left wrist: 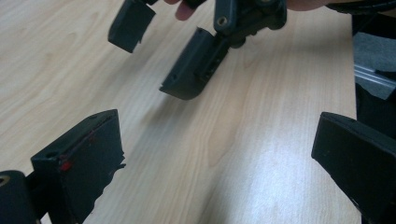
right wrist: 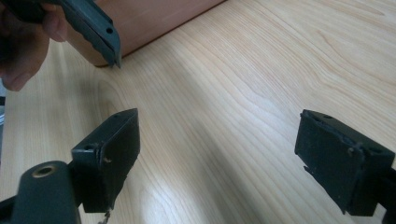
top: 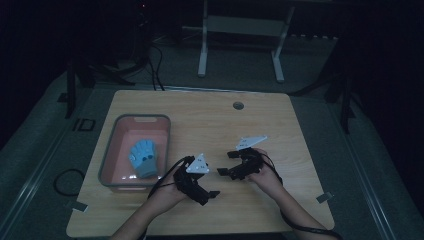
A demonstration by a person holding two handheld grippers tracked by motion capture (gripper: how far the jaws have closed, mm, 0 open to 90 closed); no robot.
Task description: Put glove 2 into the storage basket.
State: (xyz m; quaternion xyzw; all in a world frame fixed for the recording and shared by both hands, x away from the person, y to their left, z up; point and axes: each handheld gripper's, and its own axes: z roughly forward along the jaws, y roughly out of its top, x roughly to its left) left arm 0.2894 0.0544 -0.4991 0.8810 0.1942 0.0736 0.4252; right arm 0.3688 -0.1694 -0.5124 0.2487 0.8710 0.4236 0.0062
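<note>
**Two empty claws over the worktop, glove in the tub**

High view: a wooden worktop carries a grey-rimmed pink tub at its left side. A blue glove lies inside the tub, near the end closer to the person. The left claw, held in the person's left hand, sits just right of the tub's near corner, jaws pointing right. The right claw, in the right hand, is close beside it, jaws pointing left toward the tub. Both claws are apart from the glove.

Left gripper view: the left claw has its two black jaws spread wide with only bare wood between them. Farther off, the right claw hangs above the wood, jaws parted and holding nothing.

Right gripper view: the right claw is wide open and empty over the wood. The tub's pink wall stands at the top left, with a jaw of the left claw in front of it.
</note>
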